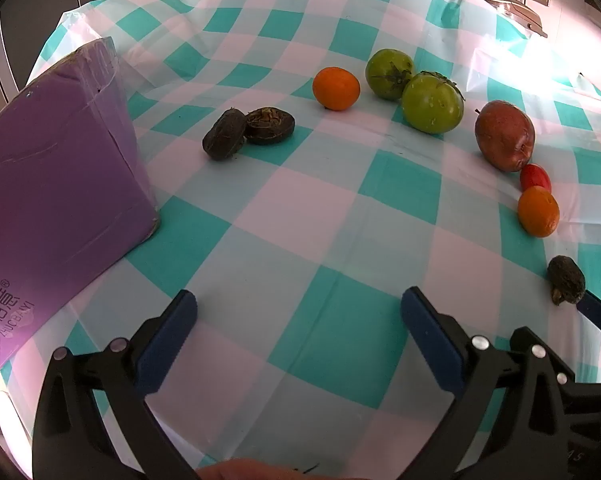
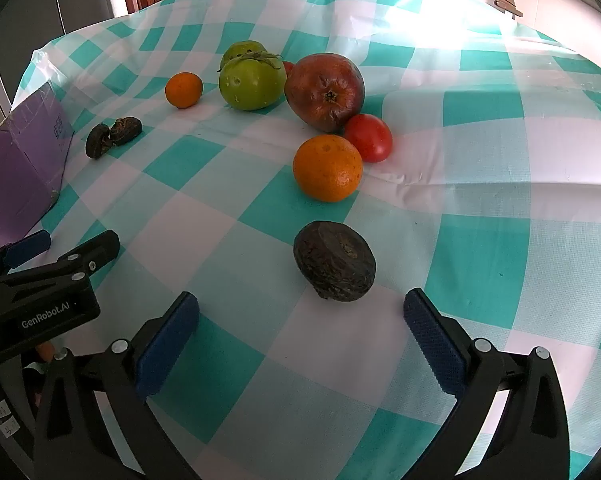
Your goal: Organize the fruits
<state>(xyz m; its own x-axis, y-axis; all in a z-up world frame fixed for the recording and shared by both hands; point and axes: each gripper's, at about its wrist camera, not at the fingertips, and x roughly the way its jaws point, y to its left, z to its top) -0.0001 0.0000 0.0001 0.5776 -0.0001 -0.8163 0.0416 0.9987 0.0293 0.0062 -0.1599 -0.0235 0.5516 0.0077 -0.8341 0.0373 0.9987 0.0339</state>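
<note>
Both wrist cameras sit low over the checked tablecloth, facing the far edge. The left view looks from just beside the purple box; the right view stands farther from it. Both share box and scattered fruit.

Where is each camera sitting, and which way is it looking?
Left wrist: on the left gripper, looking forward over the checked tablecloth at the purple box and fruit; its open blue fingers show.
Right wrist: on the right gripper, facing a dark wrinkled fruit close ahead; its open fingers show.
Both see the box, the green tomatoes and each other's gripper.
</note>
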